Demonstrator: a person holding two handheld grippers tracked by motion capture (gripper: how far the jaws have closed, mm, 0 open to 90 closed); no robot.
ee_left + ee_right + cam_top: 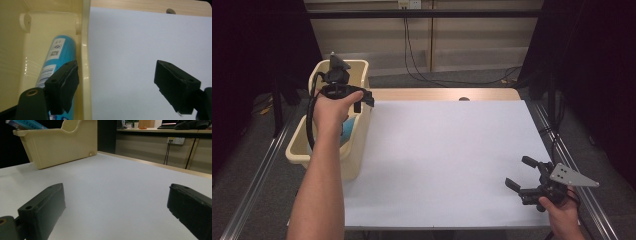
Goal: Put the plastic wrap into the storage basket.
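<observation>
A cream plastic bin [353,162] stands at the table's left edge. Inside it lies a blue labelled can [58,52], its blue showing beside the wrist [346,131]. My left gripper [357,100] hovers above the bin's inner rim [85,50]. It is open and empty [117,70], with one jaw over the bin and the other over the white sheet. My right gripper [518,171] sits low at the table's near right corner, open and empty [116,192]. In its view the bin [57,145] is far off, with the can's end [25,123] poking above it.
A white sheet [437,150] covers the table, leaving a wooden strip with a round hole [464,98] at the back. Metal rails [257,175] run along both sides. Cables [422,75] trail on the floor behind. Dark curtains flank the table.
</observation>
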